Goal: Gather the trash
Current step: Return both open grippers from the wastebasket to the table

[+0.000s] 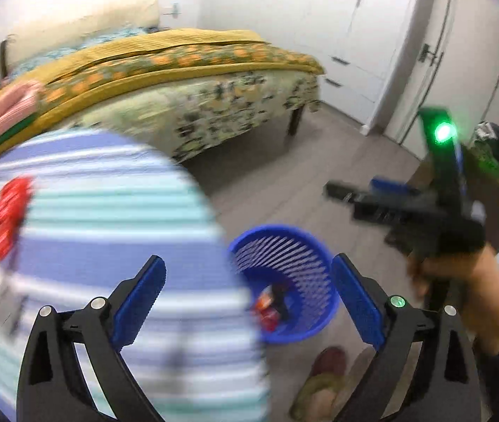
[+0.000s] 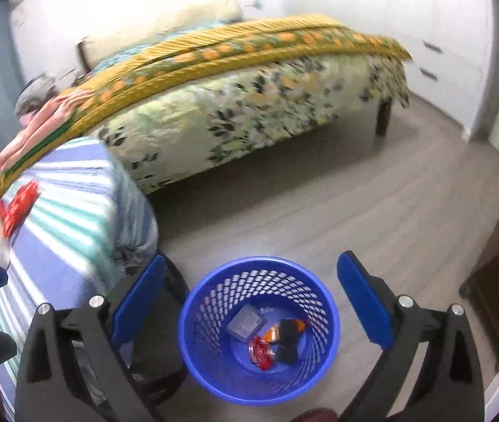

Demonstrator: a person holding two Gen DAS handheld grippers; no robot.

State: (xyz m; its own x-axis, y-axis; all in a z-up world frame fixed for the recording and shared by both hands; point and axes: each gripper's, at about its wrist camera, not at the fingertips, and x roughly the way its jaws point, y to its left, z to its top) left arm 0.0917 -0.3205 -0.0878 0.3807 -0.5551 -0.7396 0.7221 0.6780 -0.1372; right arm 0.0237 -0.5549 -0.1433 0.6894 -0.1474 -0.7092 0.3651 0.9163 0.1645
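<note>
A blue mesh basket [image 2: 193,320] stands on the floor just below my right gripper [image 2: 253,260], which is open and holds nothing. In the basket lie a grey packet [image 2: 244,323], a red wrapper [image 2: 260,351] and an orange and black wrapper [image 2: 286,330]. My left gripper [image 1: 249,263] is open and holds nothing; it hangs over the edge of a striped cloth-covered surface [image 1: 109,211], with the basket [image 1: 316,316] to its right. A red wrapper [image 1: 10,218] and other blurred packaging lie on the striped cloth at far left; the red wrapper [image 2: 17,207] also shows in the right wrist view.
A bed [image 2: 249,105] with a yellow blanket fills the background, with white wardrobes [image 1: 355,35] behind it. Dark wooden furniture [image 2: 495,281] stands at right. A person's hand [image 1: 460,274] holds the right tool, and a slippered foot [image 1: 323,376] stands beside the basket.
</note>
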